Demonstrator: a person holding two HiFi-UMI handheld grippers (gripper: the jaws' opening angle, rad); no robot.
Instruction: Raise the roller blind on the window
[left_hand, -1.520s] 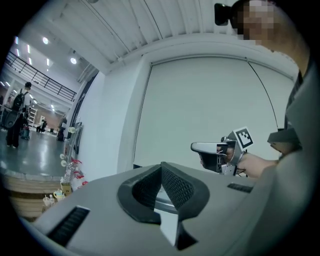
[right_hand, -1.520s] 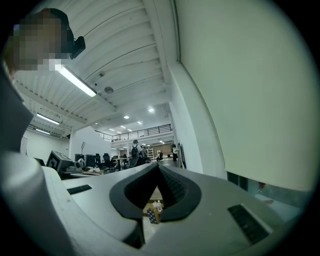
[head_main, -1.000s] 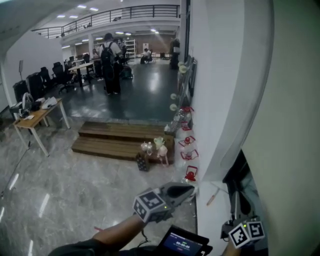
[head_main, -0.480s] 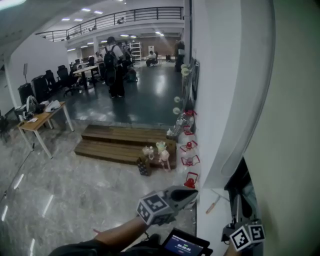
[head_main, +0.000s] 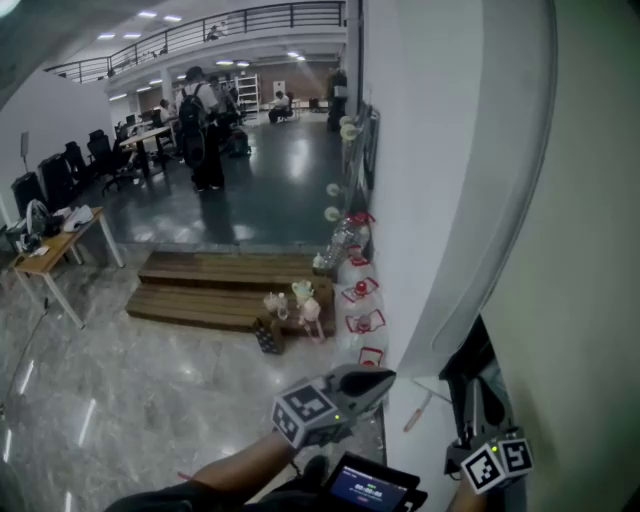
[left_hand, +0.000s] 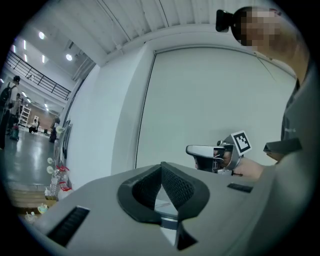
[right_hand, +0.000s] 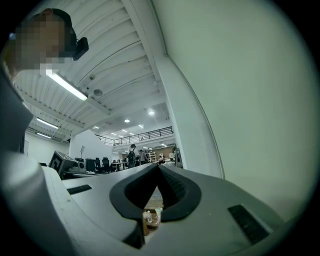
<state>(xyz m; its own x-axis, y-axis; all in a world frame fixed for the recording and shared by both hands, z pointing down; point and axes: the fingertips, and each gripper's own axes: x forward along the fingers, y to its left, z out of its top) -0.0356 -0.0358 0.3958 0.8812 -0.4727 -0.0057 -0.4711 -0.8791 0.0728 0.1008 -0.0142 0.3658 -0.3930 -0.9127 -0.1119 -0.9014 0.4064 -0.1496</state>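
Roller blind (left_hand: 210, 95): a broad pale sheet filling the window frame at the person's right, flat and, by my reading, lowered most or all of the way. The main hazard sits here. No cord, chain or bottom bar shows in any view, so a grab at the fabric itself could crease it or pull it skew on its roller. The white pillar (head_main: 420, 180) stands just beside the blind, and a level sweep toward the sheet could knock a gripper on its edge. Below are the white ledge (head_main: 425, 445) and a dark gap (head_main: 470, 360) at the foot of the blind. That gap is where I would expect the pull to hang (cannot confirm, too dark), and reaching in unseen risks a snag. Bottles and red-handled jugs (head_main: 355, 295) line the wall base beyond the ledge, and a careless step forward could tip them. Left gripper (left_hand: 161, 166): jaws pressed together with nothing between them, held level near the ledge's corner. Right gripper (left_hand: 191, 149): likewise closed and empty, nearer the blind. Both must open before anything can be taken, since closed tips pushed at a thin cord would only swing it away. Smallest item: a short stick-like thing (head_main: 417, 413) lying on the ledge, easily flicked off.
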